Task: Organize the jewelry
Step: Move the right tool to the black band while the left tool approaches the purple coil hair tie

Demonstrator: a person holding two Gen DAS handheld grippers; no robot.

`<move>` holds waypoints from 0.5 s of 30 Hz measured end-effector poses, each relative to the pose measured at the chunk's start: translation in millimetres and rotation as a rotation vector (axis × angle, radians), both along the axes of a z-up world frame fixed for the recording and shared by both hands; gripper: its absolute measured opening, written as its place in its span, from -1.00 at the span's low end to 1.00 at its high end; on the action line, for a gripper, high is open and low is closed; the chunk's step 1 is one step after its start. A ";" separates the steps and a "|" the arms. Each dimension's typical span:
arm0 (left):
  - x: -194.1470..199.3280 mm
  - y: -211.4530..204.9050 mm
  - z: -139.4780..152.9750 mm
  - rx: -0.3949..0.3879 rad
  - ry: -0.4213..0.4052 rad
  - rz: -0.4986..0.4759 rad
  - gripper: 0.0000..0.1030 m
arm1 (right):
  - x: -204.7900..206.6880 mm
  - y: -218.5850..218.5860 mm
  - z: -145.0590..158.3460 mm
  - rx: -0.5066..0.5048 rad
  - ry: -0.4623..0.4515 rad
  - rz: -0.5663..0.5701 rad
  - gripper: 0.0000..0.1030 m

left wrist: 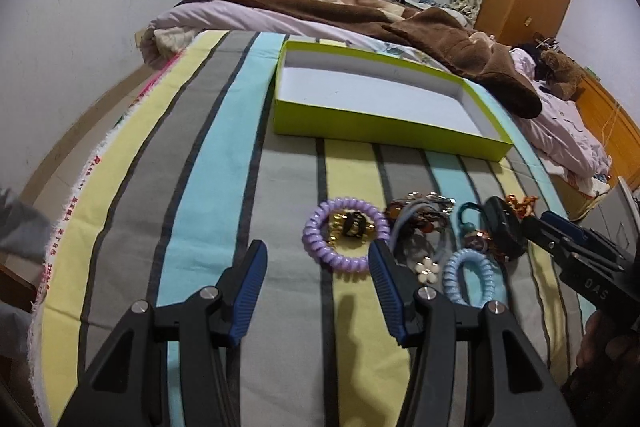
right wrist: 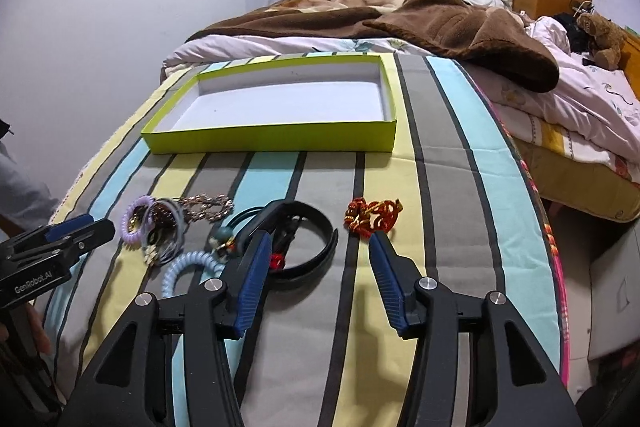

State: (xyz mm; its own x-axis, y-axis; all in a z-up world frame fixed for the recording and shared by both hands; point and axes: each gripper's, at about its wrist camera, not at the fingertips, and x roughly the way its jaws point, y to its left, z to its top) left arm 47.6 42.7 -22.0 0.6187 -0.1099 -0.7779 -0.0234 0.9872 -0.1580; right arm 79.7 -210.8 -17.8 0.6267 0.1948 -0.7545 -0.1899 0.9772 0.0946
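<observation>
right gripper (right wrist: 318,255) jaws spread wide, nothing held; black headband (right wrist: 316,247) lies just ahead, left of centre, red-gold ornament (right wrist: 374,217) by the right tip. left gripper (left wrist: 318,261) open too (purple coil tie (left wrist: 346,233) ahead). green box (right wrist: 272,141) upper centre, empty.

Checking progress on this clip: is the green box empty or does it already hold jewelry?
Empty. The green box shows only bare white floor in both views.

"GenRobot.AI" on the left claw (right wrist: 86,227) body; "DAS" on the right claw (left wrist: 538,223) body.
</observation>
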 end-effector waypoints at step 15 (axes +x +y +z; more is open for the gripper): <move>21.7 13.2 -9.8 -0.009 0.048 -0.010 0.06 | 22.1 2.4 -21.6 -0.005 0.098 0.025 -0.78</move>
State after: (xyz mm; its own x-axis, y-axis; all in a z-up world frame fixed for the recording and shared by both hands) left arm 69.3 55.8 -31.8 0.5794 -0.1229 -0.8057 -0.0214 0.9859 -0.1658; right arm 101.8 -208.4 -39.3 0.5445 0.2053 -0.8133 -0.2041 0.9729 0.1089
